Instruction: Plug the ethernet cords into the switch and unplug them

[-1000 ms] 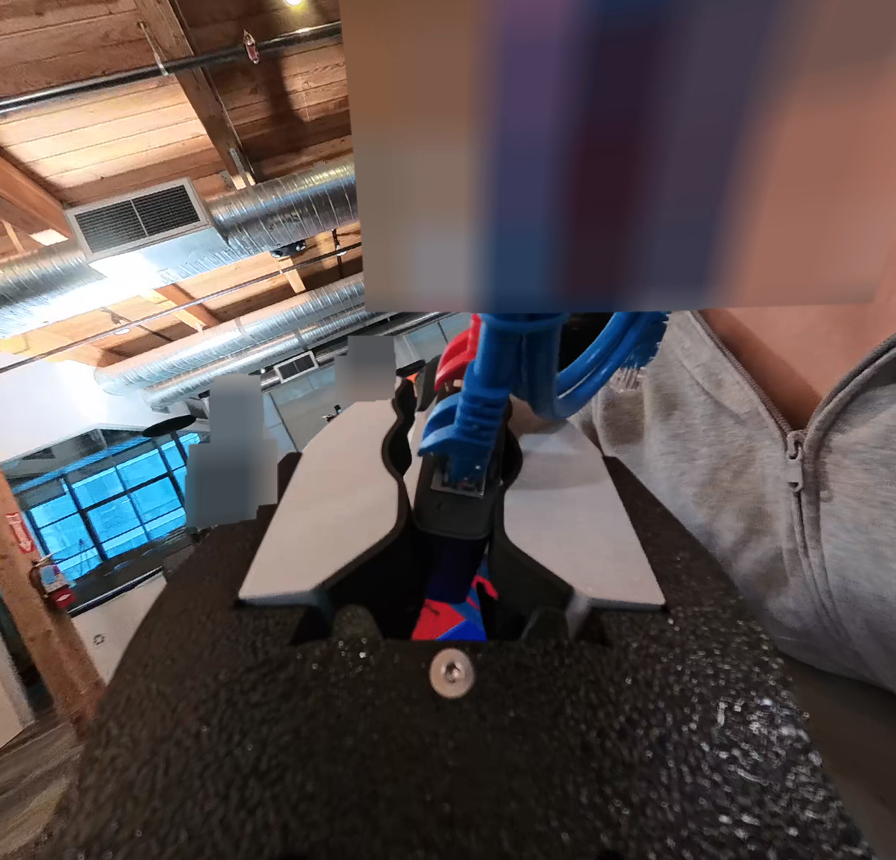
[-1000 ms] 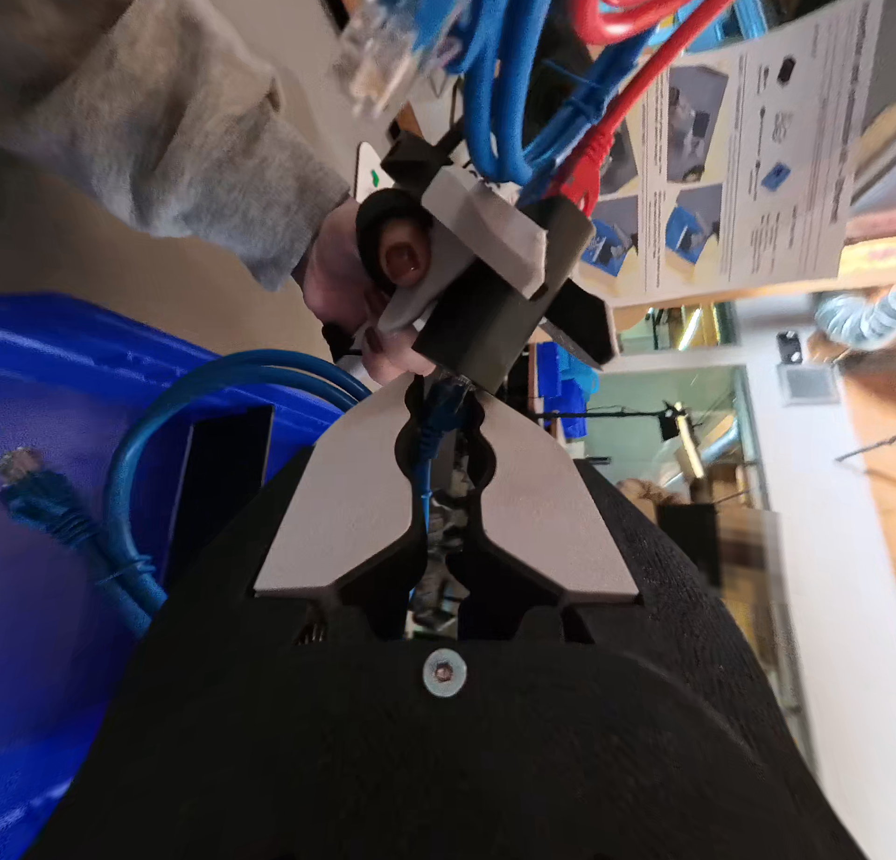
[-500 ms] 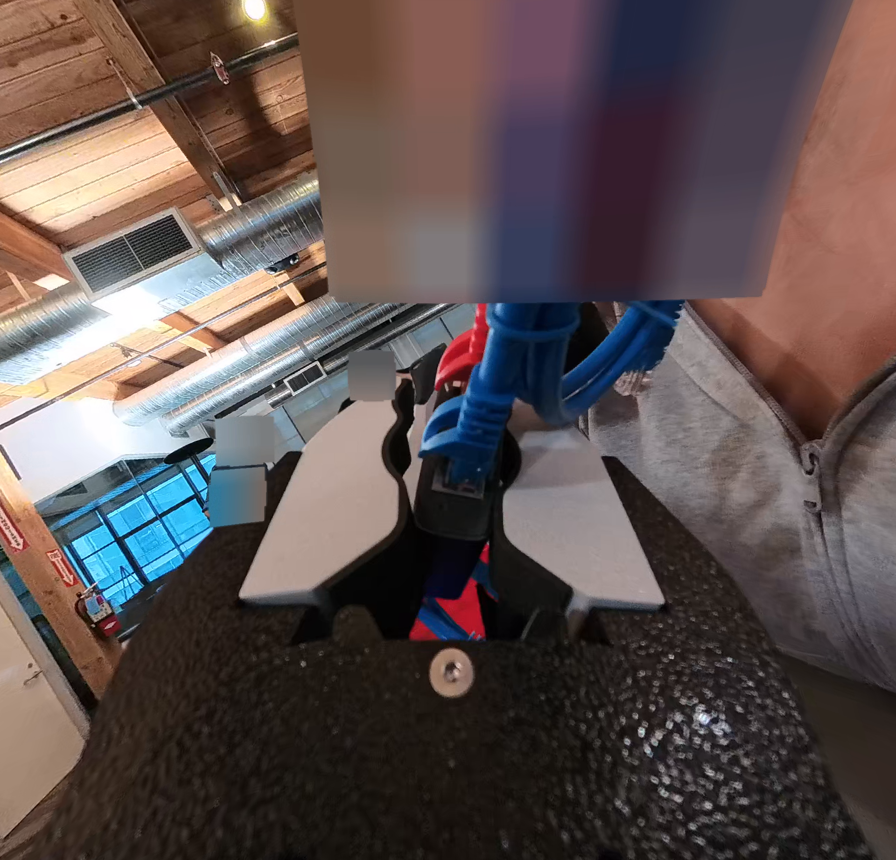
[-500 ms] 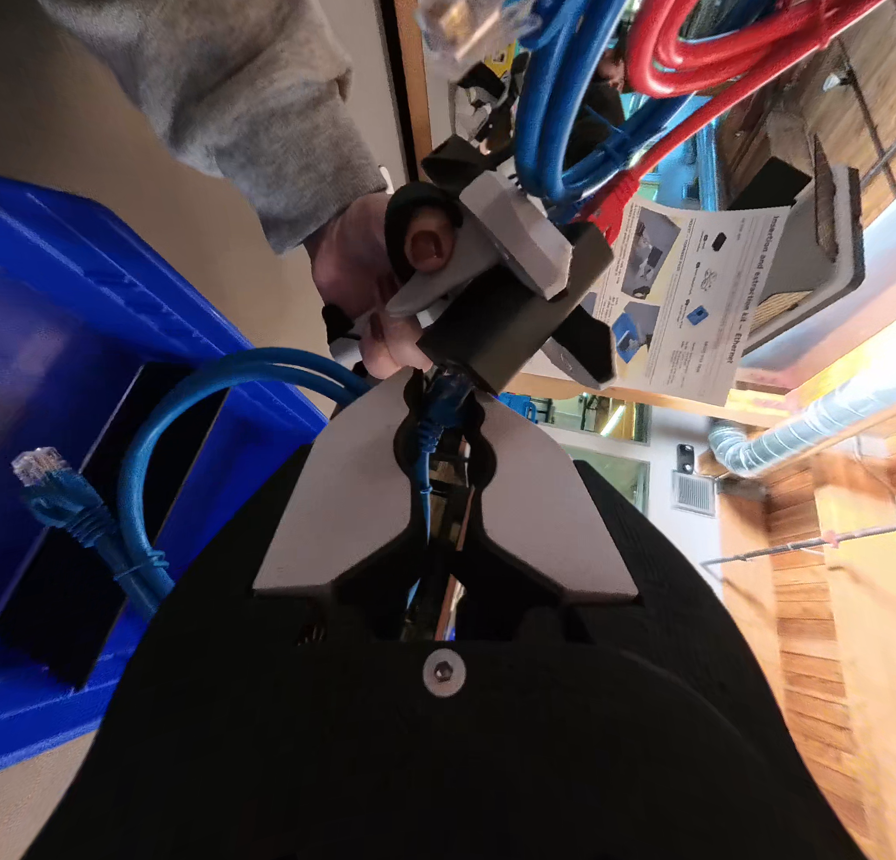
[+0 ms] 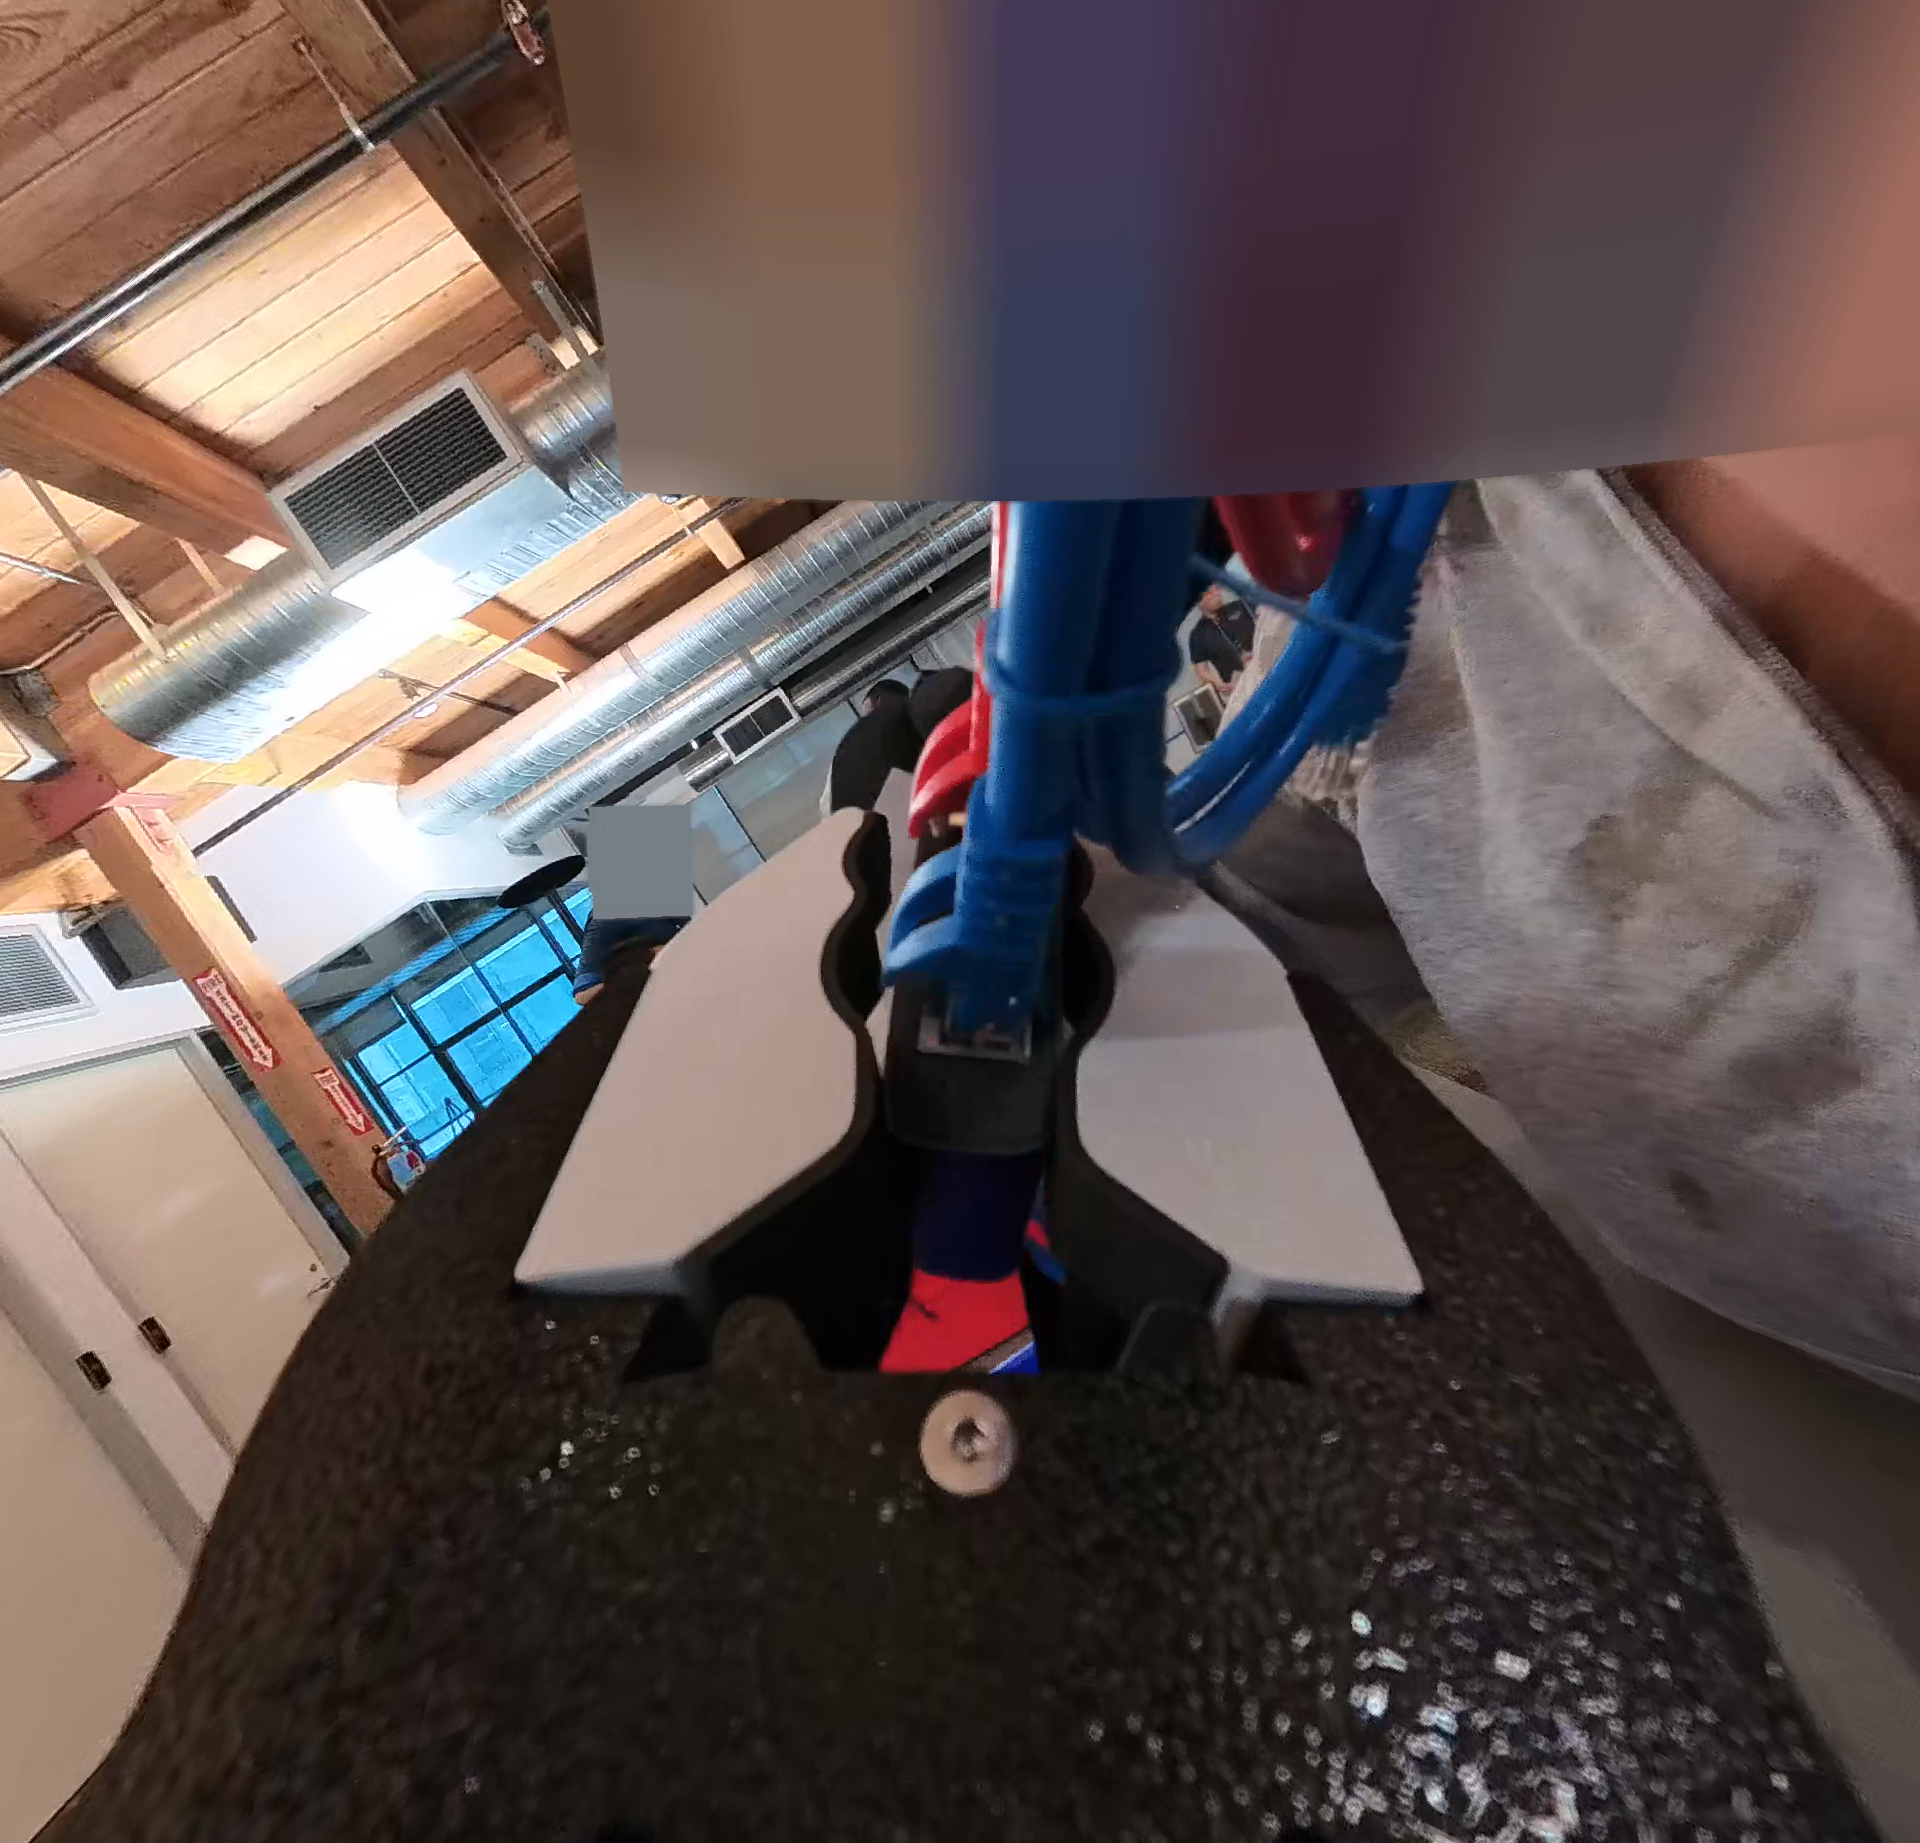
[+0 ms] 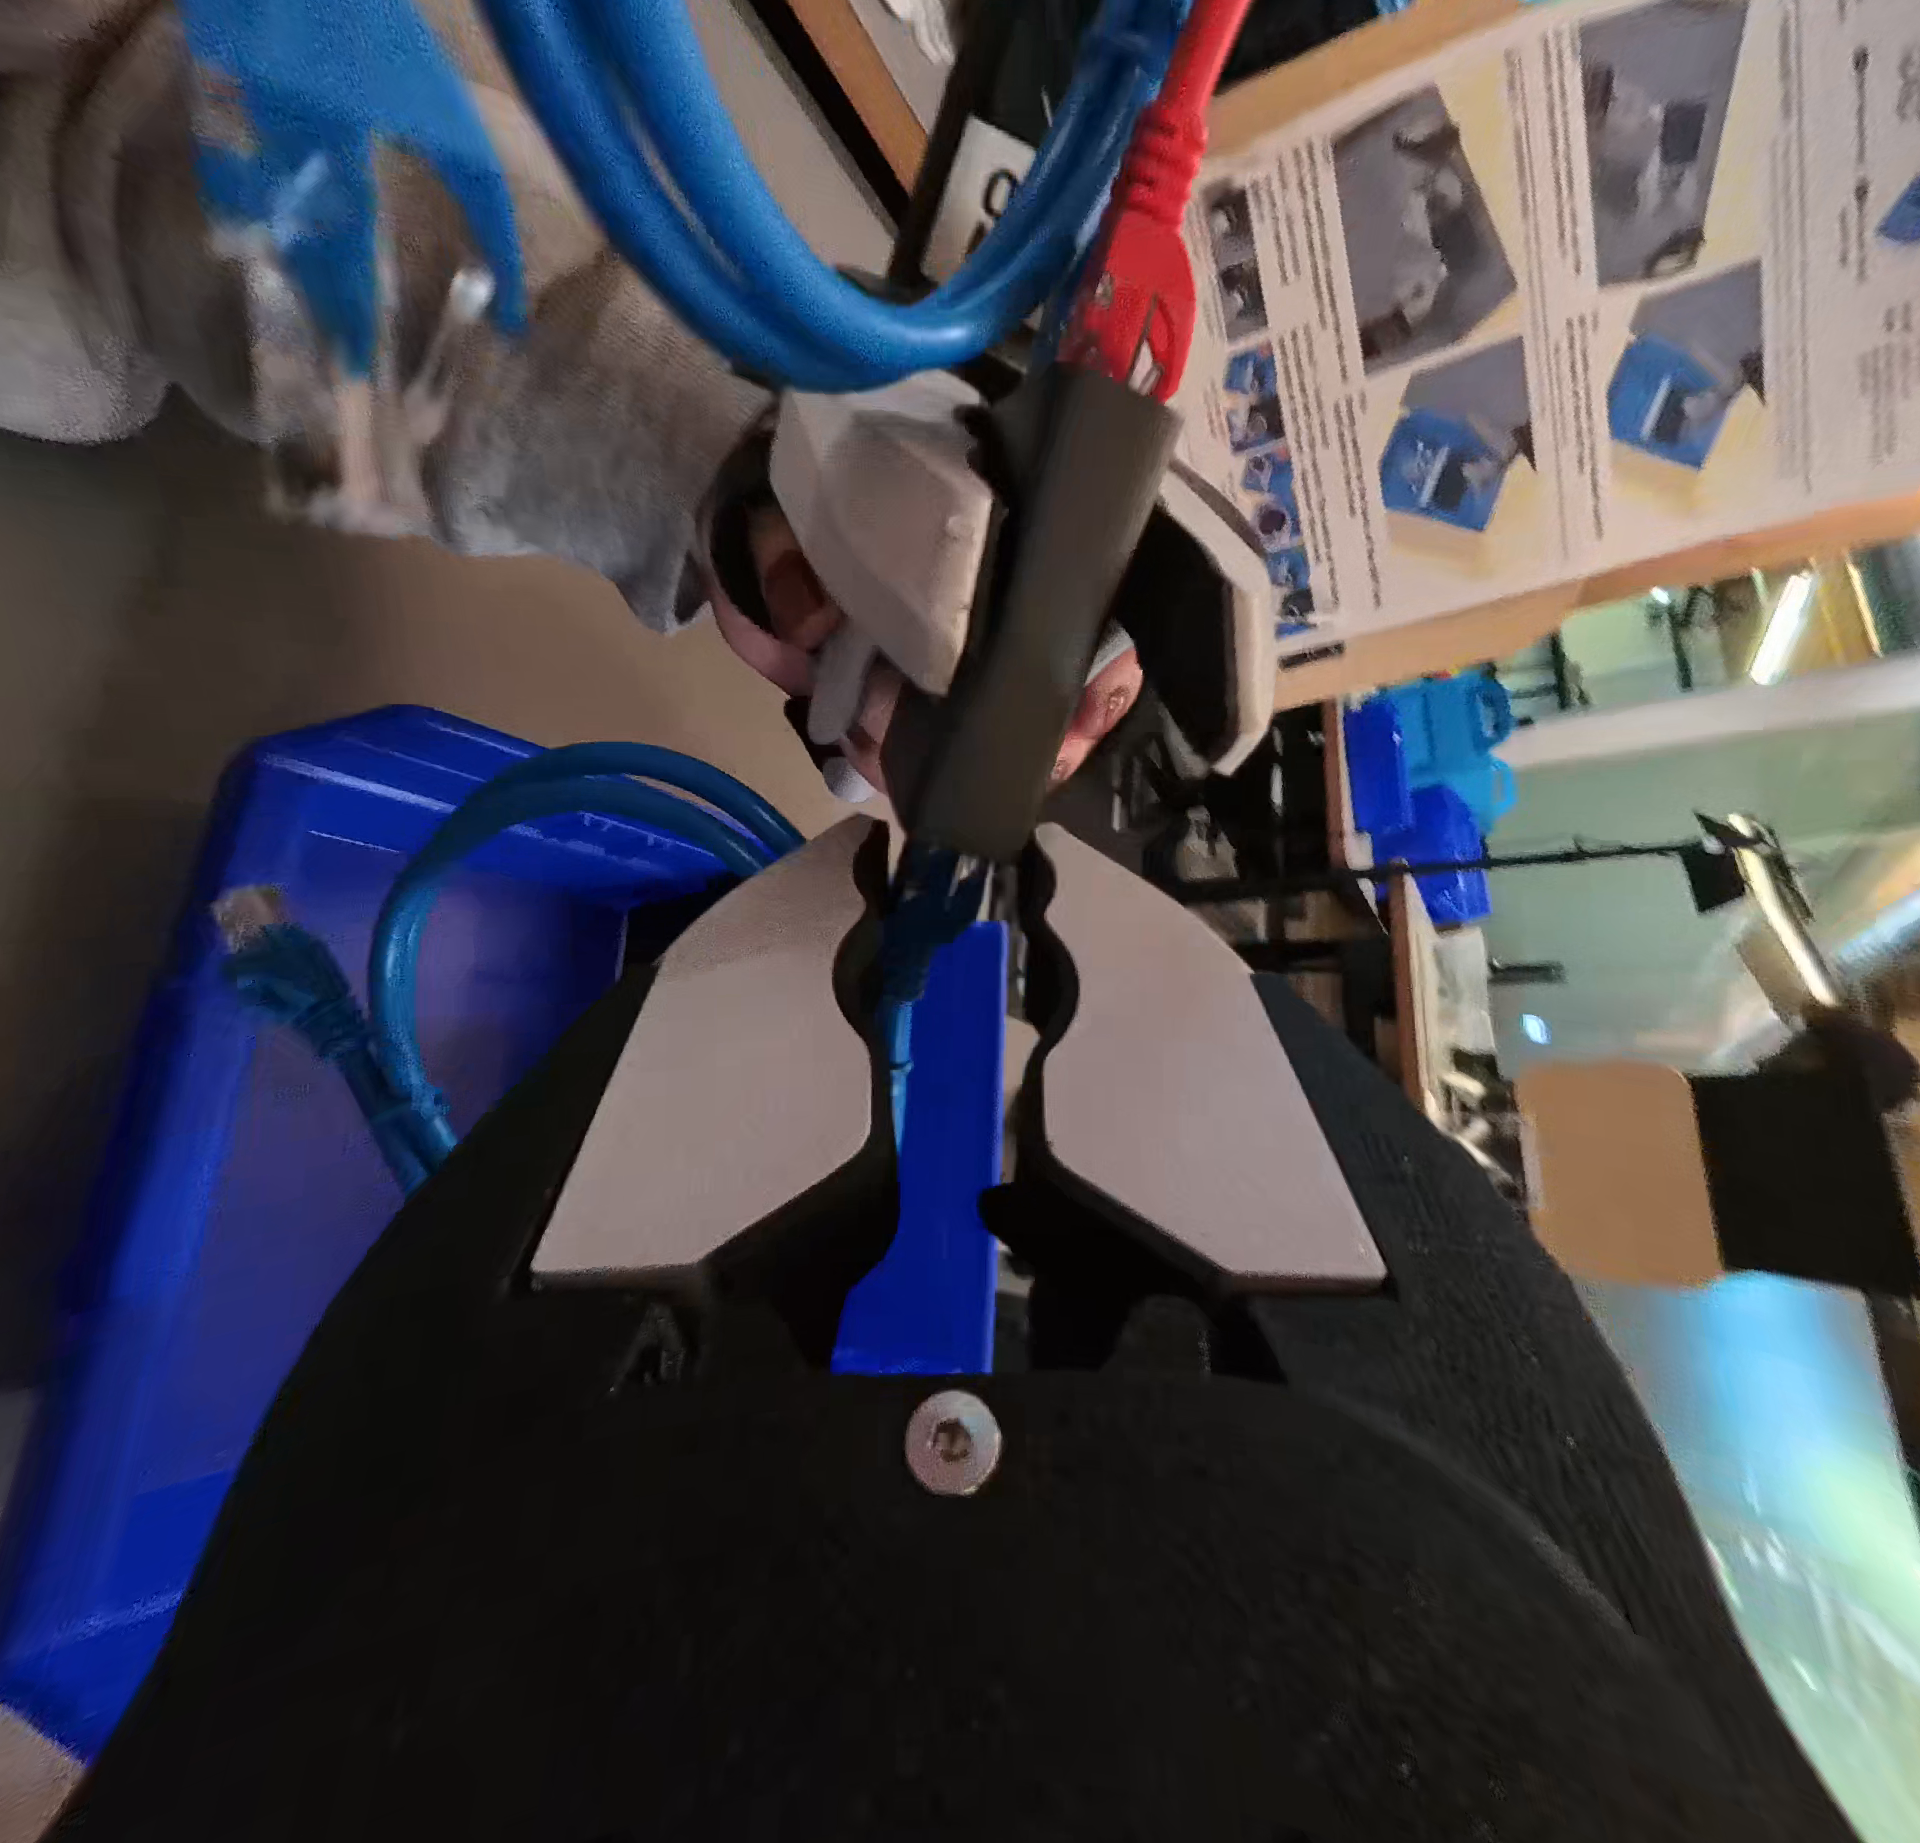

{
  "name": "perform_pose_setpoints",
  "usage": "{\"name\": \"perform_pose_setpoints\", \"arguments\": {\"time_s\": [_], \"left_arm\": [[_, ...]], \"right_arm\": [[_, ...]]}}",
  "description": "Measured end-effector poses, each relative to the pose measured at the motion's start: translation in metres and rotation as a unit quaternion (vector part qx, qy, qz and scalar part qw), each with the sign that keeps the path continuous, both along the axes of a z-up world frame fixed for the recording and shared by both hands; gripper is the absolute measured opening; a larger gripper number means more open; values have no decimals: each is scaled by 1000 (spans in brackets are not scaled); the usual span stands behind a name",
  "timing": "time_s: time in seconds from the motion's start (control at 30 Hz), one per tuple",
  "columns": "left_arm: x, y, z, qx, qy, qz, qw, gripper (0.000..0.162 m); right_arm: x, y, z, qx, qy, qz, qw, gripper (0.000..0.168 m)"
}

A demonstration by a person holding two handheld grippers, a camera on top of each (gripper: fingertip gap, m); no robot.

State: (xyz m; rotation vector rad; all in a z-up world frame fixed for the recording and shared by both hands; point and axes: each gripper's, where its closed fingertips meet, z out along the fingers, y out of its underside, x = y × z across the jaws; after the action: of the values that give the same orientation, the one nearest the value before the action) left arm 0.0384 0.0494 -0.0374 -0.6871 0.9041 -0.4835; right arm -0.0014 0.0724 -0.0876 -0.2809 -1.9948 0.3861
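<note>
Left gripper (image 5: 977, 972): jaws pressed onto a dark coupler block (image 5: 971, 1087), held upright between them.
Blue cable plug (image 5: 982, 920): seated in the block's top socket; its bundled blue loops (image 5: 1081, 650) rise above, a red cable (image 5: 940, 765) just behind.
Right gripper (image 6: 951, 920): jaws pinching a second blue cable (image 6: 904, 972) just behind its plug, the tip touching the block's other end (image 6: 1023, 609).
Left hand (image 6: 821, 630): wrapped around the left gripper's handle, grey sleeve (image 6: 540, 463) behind.
Blue bin (image 6: 208, 1066): at left, with a loose blue cable (image 6: 322, 1004) in it.
Paper sheet (image 6: 1538, 266): printed pictures, at upper right.
Stage: the second plug appears to meet the block; whether it is fully seated cannot be told.
</note>
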Motion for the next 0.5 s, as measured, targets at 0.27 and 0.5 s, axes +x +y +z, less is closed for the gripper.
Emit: {"name": "perform_pose_setpoints", "arguments": {"time_s": [0.27, 0.5], "left_arm": [[1, -4, 4, 20, -18, -9, 1000, 31], [-22, -6, 15, 12, -116, -59, 991, 30]], "right_arm": [[-3, 4, -5, -60, -27, -66, 996, 28], [-6, -8, 7, -202, 6, -17, 979, 36]]}}
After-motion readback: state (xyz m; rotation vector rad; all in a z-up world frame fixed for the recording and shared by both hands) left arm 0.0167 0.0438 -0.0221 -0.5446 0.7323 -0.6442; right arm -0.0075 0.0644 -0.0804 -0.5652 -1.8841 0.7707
